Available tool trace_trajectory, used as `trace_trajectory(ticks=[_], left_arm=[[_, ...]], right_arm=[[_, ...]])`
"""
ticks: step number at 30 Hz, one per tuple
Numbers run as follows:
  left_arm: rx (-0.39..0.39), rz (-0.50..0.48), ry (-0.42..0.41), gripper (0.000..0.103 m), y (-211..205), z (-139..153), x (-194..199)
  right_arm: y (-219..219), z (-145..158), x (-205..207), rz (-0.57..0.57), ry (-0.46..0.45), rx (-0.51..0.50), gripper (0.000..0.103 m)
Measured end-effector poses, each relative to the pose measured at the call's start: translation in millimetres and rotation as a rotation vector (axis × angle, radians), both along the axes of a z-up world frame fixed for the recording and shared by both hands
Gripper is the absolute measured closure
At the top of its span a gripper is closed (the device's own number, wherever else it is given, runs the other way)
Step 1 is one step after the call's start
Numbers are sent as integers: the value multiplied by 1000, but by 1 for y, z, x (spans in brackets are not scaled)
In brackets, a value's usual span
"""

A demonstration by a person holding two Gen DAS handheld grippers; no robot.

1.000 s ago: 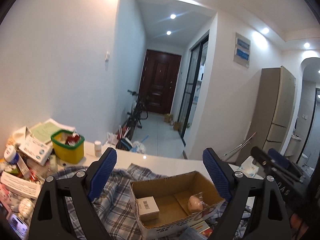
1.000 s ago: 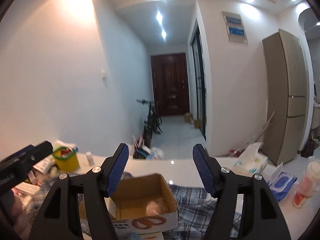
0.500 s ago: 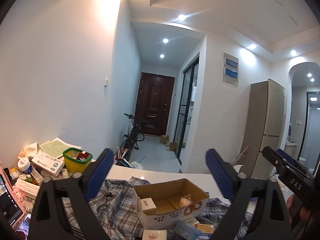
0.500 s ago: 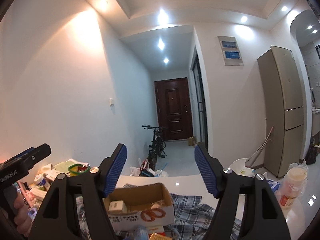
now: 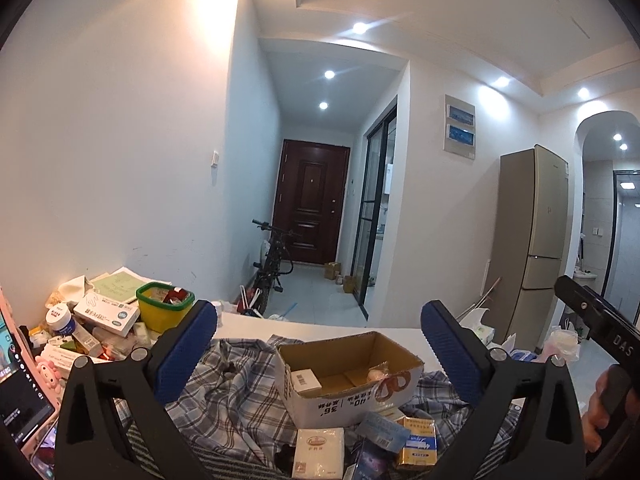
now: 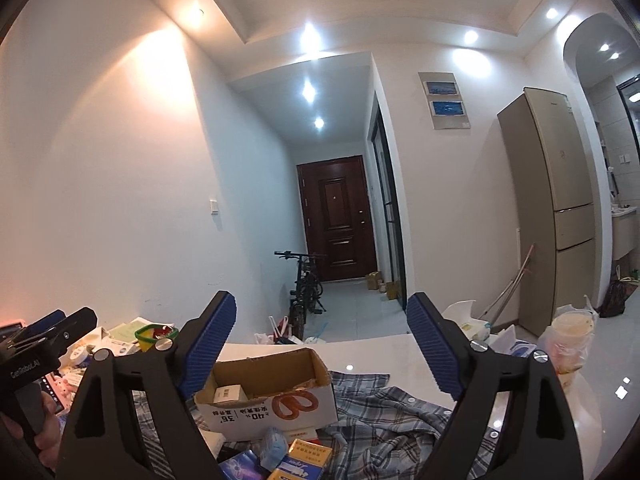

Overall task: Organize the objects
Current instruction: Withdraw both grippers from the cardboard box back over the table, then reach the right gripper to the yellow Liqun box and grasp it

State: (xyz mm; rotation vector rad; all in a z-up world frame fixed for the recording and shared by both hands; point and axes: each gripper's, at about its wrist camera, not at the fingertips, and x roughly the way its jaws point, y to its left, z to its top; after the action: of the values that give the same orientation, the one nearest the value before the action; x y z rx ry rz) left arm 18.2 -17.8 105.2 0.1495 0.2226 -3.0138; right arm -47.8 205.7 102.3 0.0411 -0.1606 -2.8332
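Left gripper (image 5: 319, 350) spread, empty; right gripper (image 6: 320, 344) opening, empty; packets at frame bottom cut off, perhaps tissues.

Pulled back from the cardboard box (image 5: 348, 376) since a second ago, both views now taking in small packets (image 5: 320, 452) on the checked cloth (image 5: 236, 408) in front of it. Left gripper (image 5: 320, 344) spread wider, now fully apart and empty. Right gripper (image 6: 320, 344) widened too, jaws opening, nothing between them.
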Motion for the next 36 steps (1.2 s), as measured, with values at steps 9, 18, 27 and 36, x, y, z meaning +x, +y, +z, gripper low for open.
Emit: trace_trajectory(ticks=[9,18,27,36], left_arm=[[8,-43,-28,0,7,-18,2],[10,-56,-97,0,9,-53,3],[54,-51,-204,0,2,-88,-2],[29,-31,-253,0,3,-104,-6]], right_arm=[[6,-21,12,-12,-25,36,1],[-1,-49,14,23,-96,99,1],[-7,-77,11,33,-188,155,1],[-18,-88,10,53,-222,214,7]])
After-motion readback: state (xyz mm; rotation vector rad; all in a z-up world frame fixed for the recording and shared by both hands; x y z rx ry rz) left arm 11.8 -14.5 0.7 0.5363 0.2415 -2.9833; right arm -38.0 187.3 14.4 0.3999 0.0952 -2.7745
